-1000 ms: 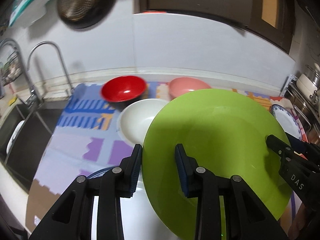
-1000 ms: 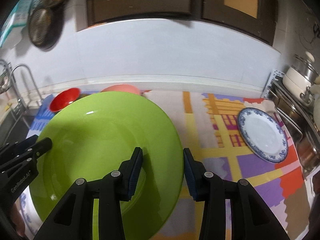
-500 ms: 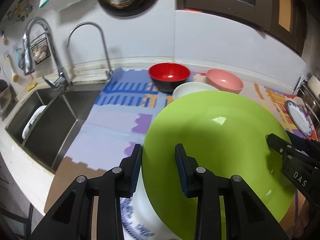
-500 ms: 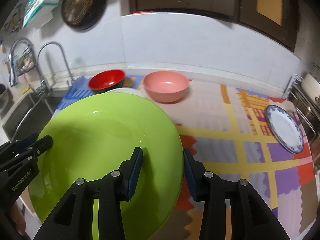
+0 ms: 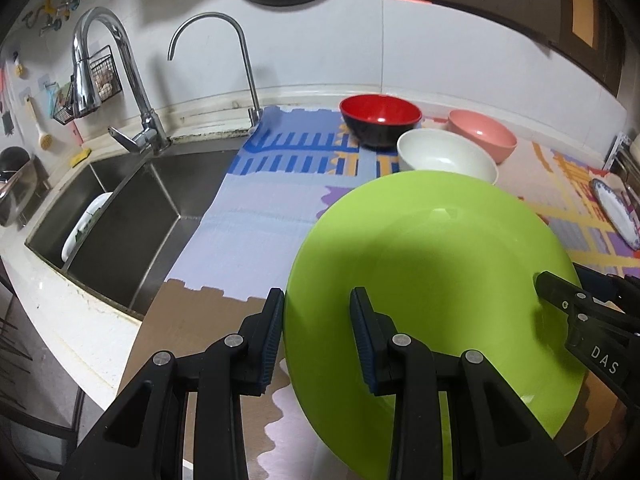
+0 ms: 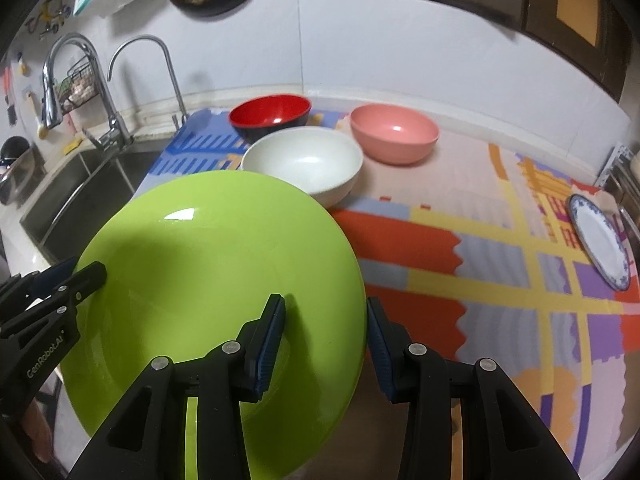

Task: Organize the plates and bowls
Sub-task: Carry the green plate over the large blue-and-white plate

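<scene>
So both hand-held grippers are clamped on the big round lime-green plastic plate [image 5: 432, 280]: left hand-held gripper [image 5: 318, 334] pinching its left rim, right hand-held gripper [image 6: 326, 340] pinching the right rim. The plate hangs tilted in the air above the bench [image 5: 256, 240] with the patchwork foam mat, close to the sink [image 5: 132, 224]. My worry: if one side drifts or twists differently, the glossy rim could slip out. Its far edge also sits near the white ceramic bowl [image 6: 304, 164], so lowering carelessly might clip it.
</scene>
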A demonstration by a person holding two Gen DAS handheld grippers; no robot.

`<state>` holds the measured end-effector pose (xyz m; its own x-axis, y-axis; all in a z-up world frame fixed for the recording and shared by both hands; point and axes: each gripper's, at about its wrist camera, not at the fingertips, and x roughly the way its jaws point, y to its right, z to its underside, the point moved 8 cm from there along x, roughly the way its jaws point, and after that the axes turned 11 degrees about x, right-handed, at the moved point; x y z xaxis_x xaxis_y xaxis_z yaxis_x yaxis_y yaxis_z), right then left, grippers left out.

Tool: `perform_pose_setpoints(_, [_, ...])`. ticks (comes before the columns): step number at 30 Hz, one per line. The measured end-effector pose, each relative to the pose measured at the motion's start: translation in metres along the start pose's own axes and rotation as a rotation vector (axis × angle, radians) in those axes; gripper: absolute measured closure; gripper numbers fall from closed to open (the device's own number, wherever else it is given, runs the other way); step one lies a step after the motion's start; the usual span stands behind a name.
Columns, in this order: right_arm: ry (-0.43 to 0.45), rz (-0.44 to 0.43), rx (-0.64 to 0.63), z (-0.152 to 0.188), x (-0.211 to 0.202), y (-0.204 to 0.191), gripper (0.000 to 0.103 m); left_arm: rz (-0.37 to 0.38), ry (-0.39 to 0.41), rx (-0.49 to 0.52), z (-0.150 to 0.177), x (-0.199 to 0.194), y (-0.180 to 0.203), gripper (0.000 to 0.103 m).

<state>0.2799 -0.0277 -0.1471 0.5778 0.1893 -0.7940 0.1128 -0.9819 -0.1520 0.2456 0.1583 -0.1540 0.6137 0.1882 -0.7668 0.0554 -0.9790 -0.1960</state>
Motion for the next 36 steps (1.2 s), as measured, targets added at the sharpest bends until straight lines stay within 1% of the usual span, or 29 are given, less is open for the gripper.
perform_pose_setpoints(7, [-0.065,0.014,-0.012,0.015,0.019,-0.005,0.062,0.004,-0.048,0.019,0.012,0.020,-0.002,0.069])
perform_pose_setpoints(10, [-0.096,0.021,-0.008,0.021,0.029,-0.004,0.062,0.016,-0.073,0.024,0.017,0.030,0.000,0.069])
perform_pose_setpoints(15, [-0.124,0.040,-0.014,0.027,0.039,-0.004,0.061,0.028,-0.104,0.029,0.022,0.043,0.000,0.069])
perform_pose_setpoints(31, [-0.130,0.074,-0.028,0.029,0.046,-0.009,0.061,0.056,-0.149,0.051,0.027,0.059,0.000,0.067])
perform_pose_setpoints(34, [-0.132,0.072,-0.025,0.028,0.046,-0.009,0.060,0.058,-0.134,0.059,0.025,0.056,0.002,0.063])
perform_pose_setpoints(36, [-0.135,0.064,-0.020,0.028,0.046,-0.008,0.059,0.055,-0.122,0.072,0.022,0.053,0.003,0.051])
